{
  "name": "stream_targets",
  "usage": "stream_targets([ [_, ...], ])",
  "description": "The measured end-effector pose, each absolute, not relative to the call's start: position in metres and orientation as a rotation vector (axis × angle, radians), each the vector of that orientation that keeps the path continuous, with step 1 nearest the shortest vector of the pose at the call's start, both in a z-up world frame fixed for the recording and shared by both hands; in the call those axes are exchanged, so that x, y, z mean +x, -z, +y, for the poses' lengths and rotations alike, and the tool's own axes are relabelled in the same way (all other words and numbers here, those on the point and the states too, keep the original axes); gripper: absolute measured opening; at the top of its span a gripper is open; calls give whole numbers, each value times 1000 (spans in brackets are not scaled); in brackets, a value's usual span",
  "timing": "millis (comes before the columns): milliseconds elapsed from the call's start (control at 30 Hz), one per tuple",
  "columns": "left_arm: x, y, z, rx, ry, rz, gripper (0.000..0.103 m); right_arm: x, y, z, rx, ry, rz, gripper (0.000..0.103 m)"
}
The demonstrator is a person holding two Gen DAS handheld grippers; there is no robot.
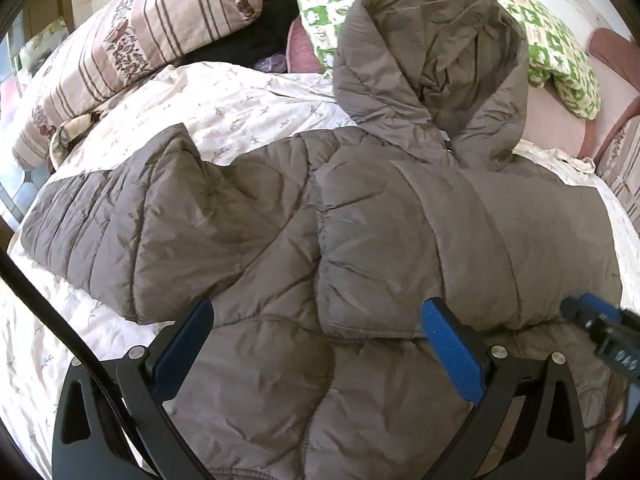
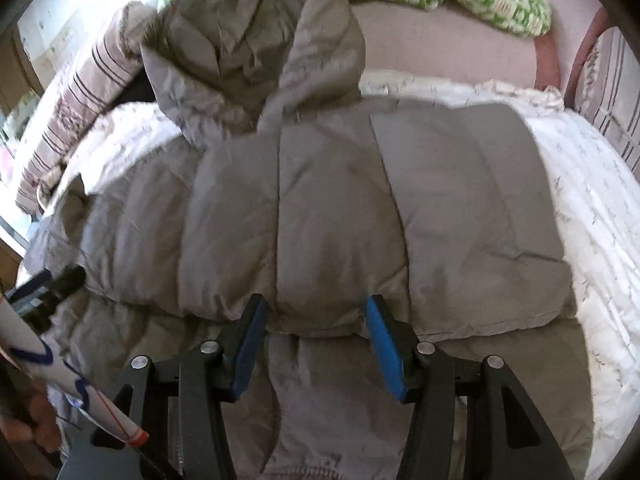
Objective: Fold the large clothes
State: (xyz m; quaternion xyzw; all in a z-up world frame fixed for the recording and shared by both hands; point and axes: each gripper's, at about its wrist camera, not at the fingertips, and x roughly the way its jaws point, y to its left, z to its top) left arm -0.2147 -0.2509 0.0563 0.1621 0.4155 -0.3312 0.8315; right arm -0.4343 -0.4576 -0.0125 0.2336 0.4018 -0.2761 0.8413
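A grey-brown quilted hooded jacket (image 1: 360, 220) lies on the bed, hood (image 1: 432, 64) toward the pillows. Its right sleeve (image 1: 400, 248) is folded across the chest; its left sleeve (image 1: 120, 220) stretches out to the left. My left gripper (image 1: 316, 312) is open above the jacket's lower body, holding nothing. In the right wrist view the jacket (image 2: 320, 220) fills the middle, and my right gripper (image 2: 316, 312) is open just over the folded sleeve's cuff edge. The right gripper also shows in the left wrist view (image 1: 592, 320) at the right edge.
A white floral bedspread (image 1: 240, 112) lies under the jacket. A striped pillow (image 1: 140, 40) sits at the back left, a green-and-white patterned pillow (image 1: 520, 20) at the back right. A pink headboard cushion (image 2: 440, 44) runs along the back.
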Motion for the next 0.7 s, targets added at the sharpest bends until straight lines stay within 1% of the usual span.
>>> stream_targets([
  [133,-210,-59,-247,325,698,884,103,-436,10,-458,505,589,843,56],
  [300,-202,-69,-238,294,686,866,103,-438,-9,-444,458,571,773,57],
  [400,-193,-73,-229,260,673,874,103,-431,0,-440,446,550,814,58],
  [500,-182,-77,-220,249,650,873,103,-427,18,-445,499,541,871,58],
  [700,-151,-91,-190,174,591,869,103,-432,8,-443,490,542,829,58],
])
